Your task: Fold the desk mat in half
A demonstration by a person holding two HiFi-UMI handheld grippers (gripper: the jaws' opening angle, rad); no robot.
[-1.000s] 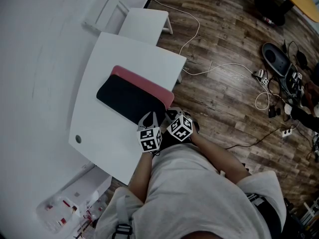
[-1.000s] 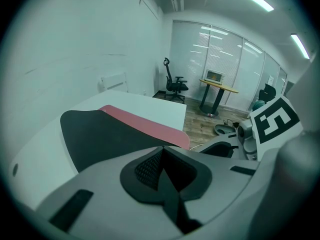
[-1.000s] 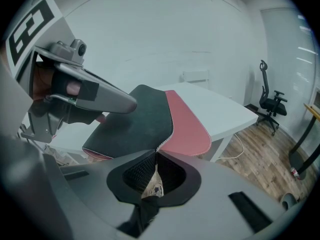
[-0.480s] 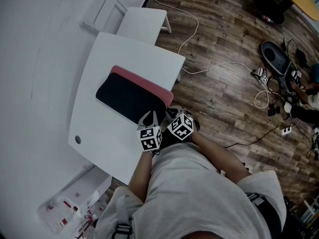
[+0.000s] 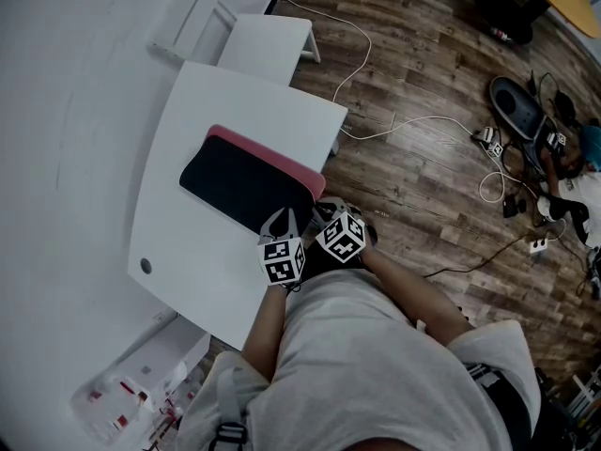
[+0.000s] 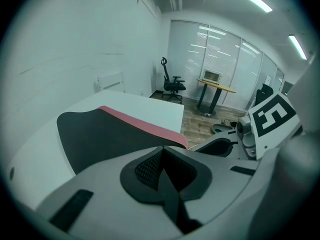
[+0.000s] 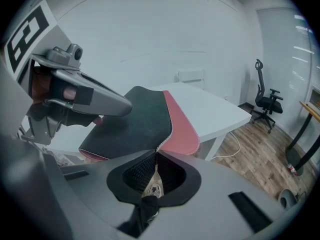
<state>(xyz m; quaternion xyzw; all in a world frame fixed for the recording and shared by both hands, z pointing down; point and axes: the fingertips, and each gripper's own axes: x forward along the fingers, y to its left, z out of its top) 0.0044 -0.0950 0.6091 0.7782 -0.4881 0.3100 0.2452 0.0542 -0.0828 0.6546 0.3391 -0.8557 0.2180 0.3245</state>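
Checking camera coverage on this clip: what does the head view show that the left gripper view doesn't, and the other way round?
Head view only: the white cable trailing across the wood floor, the small white side table, and a small dark round item near the table's corner.
Left gripper view only: the office chair, the yellow-topped desk and the window blinds.
Both: the desk mat, black with a pink edge, on the white table, its near edge clamped in the left tool.
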